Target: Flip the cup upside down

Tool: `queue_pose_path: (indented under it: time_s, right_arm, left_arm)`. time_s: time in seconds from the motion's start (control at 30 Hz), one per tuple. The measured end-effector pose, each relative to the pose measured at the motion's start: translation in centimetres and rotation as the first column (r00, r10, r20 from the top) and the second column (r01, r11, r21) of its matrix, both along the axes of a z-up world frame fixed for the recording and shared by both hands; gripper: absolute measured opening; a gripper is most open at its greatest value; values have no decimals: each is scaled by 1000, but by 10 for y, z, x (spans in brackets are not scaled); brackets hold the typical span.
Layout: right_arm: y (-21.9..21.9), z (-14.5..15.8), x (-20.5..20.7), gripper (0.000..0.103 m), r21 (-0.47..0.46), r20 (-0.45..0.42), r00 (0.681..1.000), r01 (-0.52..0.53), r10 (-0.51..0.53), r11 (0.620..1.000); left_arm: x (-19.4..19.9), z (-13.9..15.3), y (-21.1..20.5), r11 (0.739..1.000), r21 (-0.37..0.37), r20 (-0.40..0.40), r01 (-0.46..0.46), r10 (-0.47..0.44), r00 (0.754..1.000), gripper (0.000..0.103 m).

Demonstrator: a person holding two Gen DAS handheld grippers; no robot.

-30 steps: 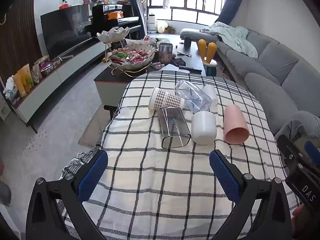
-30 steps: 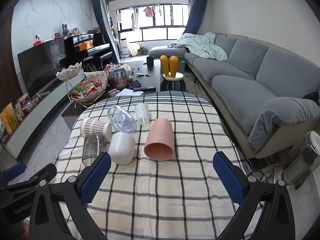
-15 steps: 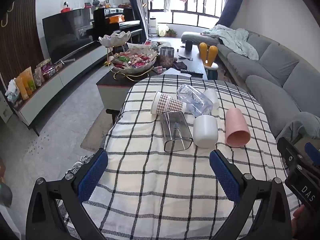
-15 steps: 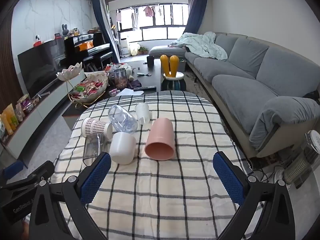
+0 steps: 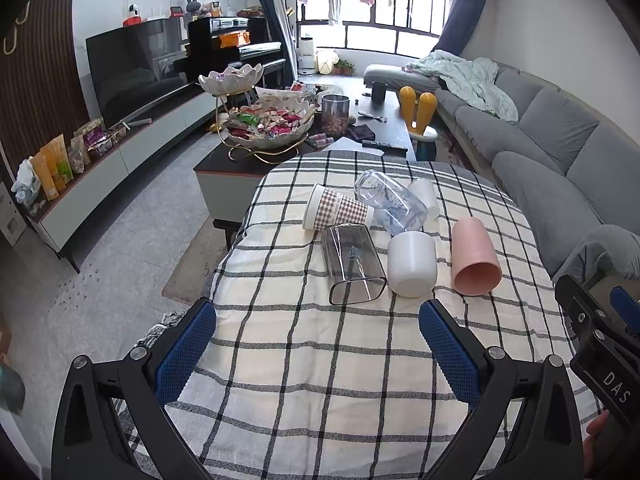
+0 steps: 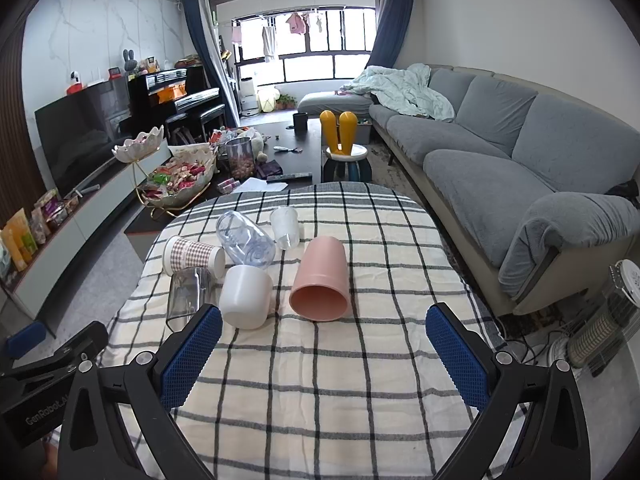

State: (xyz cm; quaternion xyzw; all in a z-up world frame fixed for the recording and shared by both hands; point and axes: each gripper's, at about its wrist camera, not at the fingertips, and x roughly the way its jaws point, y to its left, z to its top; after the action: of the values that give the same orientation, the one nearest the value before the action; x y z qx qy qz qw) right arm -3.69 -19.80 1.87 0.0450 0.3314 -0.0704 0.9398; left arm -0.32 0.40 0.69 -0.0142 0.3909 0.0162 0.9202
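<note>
Checked black-and-cream cloth covers the desk (image 5: 320, 360), on which six vessels lie on their sides in a loose cluster. From the left: a paper cup with a brown gingham sleeve and white rim (image 5: 334, 210) lies with its mouth toward the left edge. Just in front of it, a clear smoke-tinted square-sided plastic tumbler (image 5: 354, 264) lies with its open mouth toward the camera, touching the paper cup's side. Behind and to the right, a clear round plastic bottle-shaped jar (image 5: 390, 200) lies tilted, with a small translucent white plastic cup (image 5: 426, 196) beside it at the rear. A short white plastic cup (image 5: 412, 262) lies next, mouth toward the camera, close to the tumbler; contact cannot be confirmed. Farthest right, a pink plastic cup (image 5: 474, 256) lies on its side, mouth toward the camera, apart from the white cup.

The left hand-held gripper (image 5: 316, 344) hovers over the near part of the desk, jaws spread wide, holding nothing. The right hand-held gripper (image 6: 324, 348) likewise stands wide apart and empty, with the pink plastic cup (image 6: 320, 280) ahead between its blue pads (image 6: 188, 356)
</note>
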Motion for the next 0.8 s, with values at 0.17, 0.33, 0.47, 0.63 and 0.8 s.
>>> queue_pose_path:
  time_s: [0.17, 0.33, 0.47, 0.63, 0.8]
  right_arm:
    - [0, -1, 0, 102, 1, 0, 1000, 0, 0, 1000]
    - [0, -1, 0, 102, 2, -1, 1000, 0, 0, 1000]
    - [1, -2, 1, 102, 1, -1, 1000, 0, 0, 1000]
    - [1, -2, 1, 102, 3, -2, 1000, 1, -1, 1000]
    - [1, -2, 1, 102, 3, -3, 1000, 0, 0, 1000]
  left_arm:
    - [0, 0, 0, 1000, 1, -1, 0, 0, 1000, 103]
    - [0, 0, 0, 1000, 0, -1, 0, 0, 1000, 103]
    - [0, -1, -1, 1000, 0, -3, 1, -1, 1000, 103]
    - [0, -3, -3, 1000, 0, -3, 3, -3, 1000, 103]
    - [0, -3, -3, 1000, 0, -2, 3, -3, 1000, 103]
